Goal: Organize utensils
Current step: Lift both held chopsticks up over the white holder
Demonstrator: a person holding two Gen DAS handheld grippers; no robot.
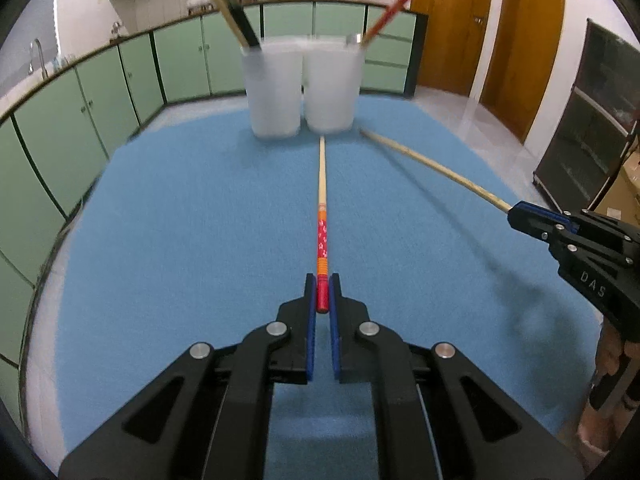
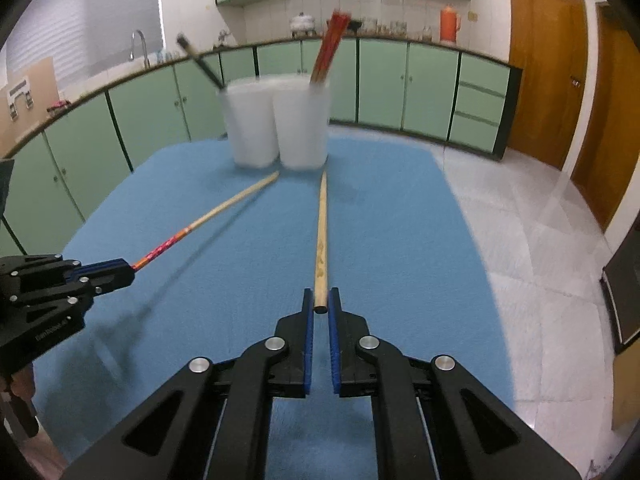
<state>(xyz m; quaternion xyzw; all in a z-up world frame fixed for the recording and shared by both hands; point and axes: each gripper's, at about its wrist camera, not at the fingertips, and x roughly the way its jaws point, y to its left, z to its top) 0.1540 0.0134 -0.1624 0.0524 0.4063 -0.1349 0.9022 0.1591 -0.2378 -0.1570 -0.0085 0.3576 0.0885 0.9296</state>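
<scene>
My left gripper [image 1: 322, 294] is shut on the red, flower-patterned end of a chopstick [image 1: 322, 208] that points at two frosted white cups. The left cup [image 1: 274, 88] holds black and pale chopsticks [image 1: 234, 12]; the right cup [image 1: 332, 88] holds red ones [image 1: 386, 14]. My right gripper [image 2: 321, 300] is shut on the butt of a plain wooden chopstick [image 2: 321, 240], also aimed toward the cups. Both sticks hang above the blue cloth [image 1: 180, 220]. The right gripper [image 1: 516, 214] shows at the right edge of the left wrist view, and the left gripper [image 2: 128, 270] at the left edge of the right wrist view.
The blue cloth covers a table with rounded edges; white tiled floor [image 2: 520, 220] lies beyond on the right. Green kitchen cabinets [image 2: 400, 88] run along the back, wooden doors [image 2: 548, 80] stand at the right, and a dark shelf [image 1: 588, 120] is at far right.
</scene>
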